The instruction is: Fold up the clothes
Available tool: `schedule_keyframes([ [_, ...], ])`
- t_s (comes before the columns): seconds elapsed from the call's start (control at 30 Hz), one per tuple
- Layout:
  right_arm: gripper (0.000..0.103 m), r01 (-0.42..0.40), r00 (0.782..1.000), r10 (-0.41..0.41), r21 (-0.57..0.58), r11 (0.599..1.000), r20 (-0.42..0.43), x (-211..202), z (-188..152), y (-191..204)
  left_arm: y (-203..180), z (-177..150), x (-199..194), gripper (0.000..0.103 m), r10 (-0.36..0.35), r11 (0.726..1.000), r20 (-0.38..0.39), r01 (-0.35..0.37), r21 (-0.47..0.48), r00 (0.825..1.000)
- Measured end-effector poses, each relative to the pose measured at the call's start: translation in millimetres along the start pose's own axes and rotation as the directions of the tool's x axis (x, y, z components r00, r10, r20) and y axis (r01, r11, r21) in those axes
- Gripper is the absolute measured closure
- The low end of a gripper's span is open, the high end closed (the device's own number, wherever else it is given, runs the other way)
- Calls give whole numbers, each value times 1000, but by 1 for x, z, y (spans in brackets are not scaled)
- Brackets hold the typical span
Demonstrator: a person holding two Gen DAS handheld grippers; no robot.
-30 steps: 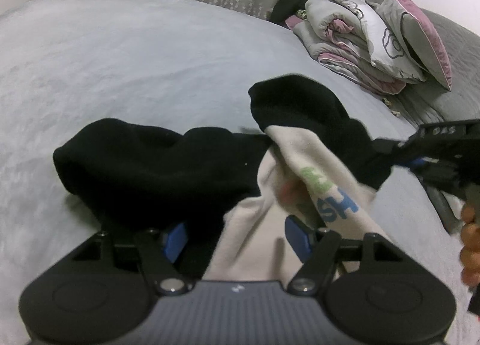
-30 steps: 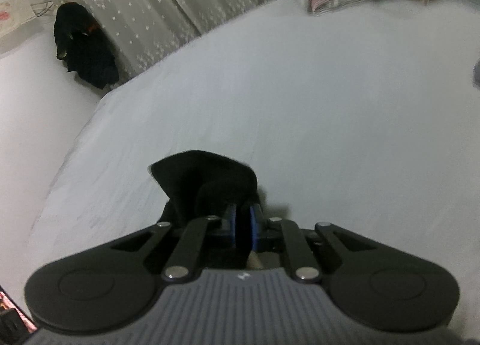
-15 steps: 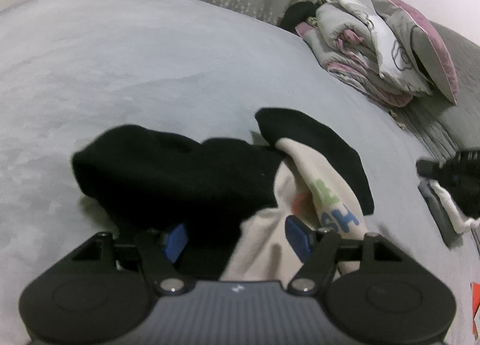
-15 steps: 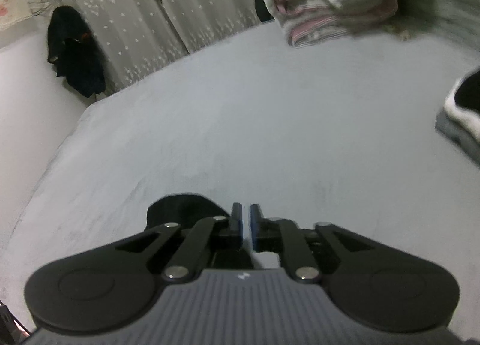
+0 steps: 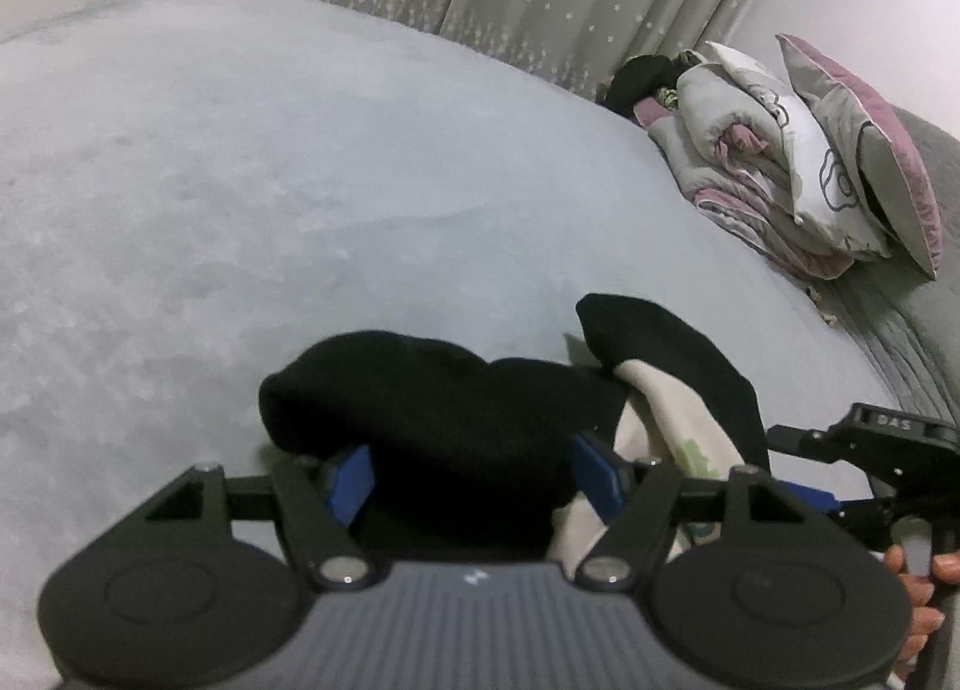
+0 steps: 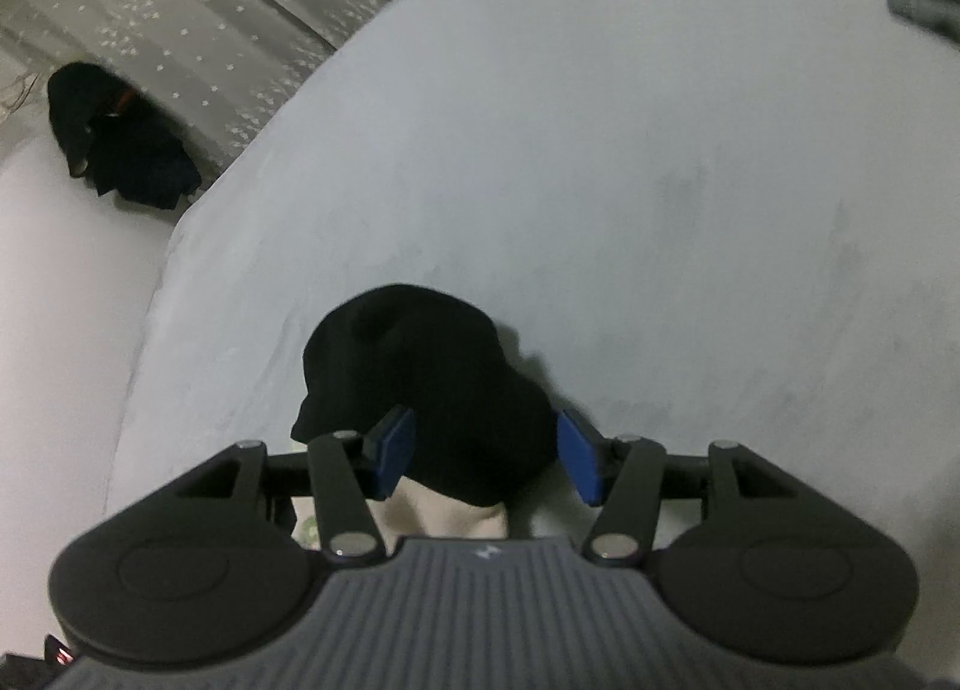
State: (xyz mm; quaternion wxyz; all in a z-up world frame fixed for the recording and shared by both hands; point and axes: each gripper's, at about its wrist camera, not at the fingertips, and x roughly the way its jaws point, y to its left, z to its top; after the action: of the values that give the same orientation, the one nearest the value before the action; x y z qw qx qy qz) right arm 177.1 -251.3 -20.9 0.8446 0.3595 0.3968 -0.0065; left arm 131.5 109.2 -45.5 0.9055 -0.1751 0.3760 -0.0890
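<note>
I had a bunched garment (image 5: pixel 456 420) on the grey bed (image 5: pixel 300 180), mostly black with a cream part bearing some green print, and I judged myself somewhere in the middle of shaping it: it lay in a loose heap with one black flap (image 5: pixel 672 354) lapped over the cream cloth, neither spread flat nor squared into a tidy packet. My left gripper (image 5: pixel 474 477) stood wide, its blue pads on either side of the black mound with the cloth lying between them but not pinched. My right gripper (image 6: pixel 486 456) was wide as well, straddling the rounded black end of the same heap (image 6: pixel 420 378), the cream cloth showing just under its body. Neither held anything. From the left camera I could see the right gripper (image 5: pixel 864 450) close beside the garment's right edge, with my hand (image 5: pixel 918 600) on its handle. Whatever came next, I reckoned, called for closing on a clean edge or corner, not on a thick wad, since the soft knit would sag and drag its lower layers along.
</note>
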Motion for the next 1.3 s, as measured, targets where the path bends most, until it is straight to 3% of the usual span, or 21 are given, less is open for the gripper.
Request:
schedule_keyframes([
  [0.13,46,-8,1000,8,57,998,3,9,-4,-5,4,-3,11,32,-36,998,-34,34,-51,999],
  [0.17,52,-13,1000,13,73,997,8,10,-5,-7,4,-4,13,32,-42,997,-36,40,-64,998],
  [0.2,74,-18,1000,17,74,997,12,10,-5,-8,4,-4,15,32,-46,996,-33,44,-73,998],
  [0.27,92,-26,1000,24,74,997,20,10,-7,-9,5,-5,17,36,-63,994,-10,61,-91,998],
  [0.3,94,-18,999,16,55,998,41,5,-6,-7,5,-5,17,48,-73,992,2,73,-100,997],
  [0.33,95,-10,998,8,35,999,64,1,-6,-5,7,-5,17,67,-88,990,9,89,-113,996],
  [0.4,96,13,994,-13,2,1000,109,-10,-3,-3,10,-6,17,78,-97,984,24,100,-146,995],
  [0.67,102,138,953,-105,-97,986,285,-59,18,-7,6,-5,5,88,-86,983,112,102,-151,990],
  [0.73,102,188,928,-143,-104,977,343,-71,25,-15,6,-3,2,91,-80,985,124,97,-143,989],
  [0.9,102,176,945,-146,-80,981,294,-72,31,-26,9,-1,6,90,-85,985,81,96,-142,993],
  [0.97,94,171,951,-146,-70,983,274,-72,33,-31,10,0,8,88,-79,984,65,89,-157,995],
  [1.1,88,162,961,-147,-49,986,232,-72,37,-39,12,-1,11,70,-88,979,58,97,-179,994],
  [1.13,84,149,967,-135,-46,988,216,-68,33,-37,12,-2,13,66,-96,977,54,104,-186,994],
  [1.2,51,121,977,-112,-40,992,181,-58,26,-33,14,-3,15,61,-113,972,49,121,-203,992],
  [1.3,47,79,989,-75,-28,996,130,-43,15,-26,18,-3,18,60,-132,961,54,141,-239,990],
])
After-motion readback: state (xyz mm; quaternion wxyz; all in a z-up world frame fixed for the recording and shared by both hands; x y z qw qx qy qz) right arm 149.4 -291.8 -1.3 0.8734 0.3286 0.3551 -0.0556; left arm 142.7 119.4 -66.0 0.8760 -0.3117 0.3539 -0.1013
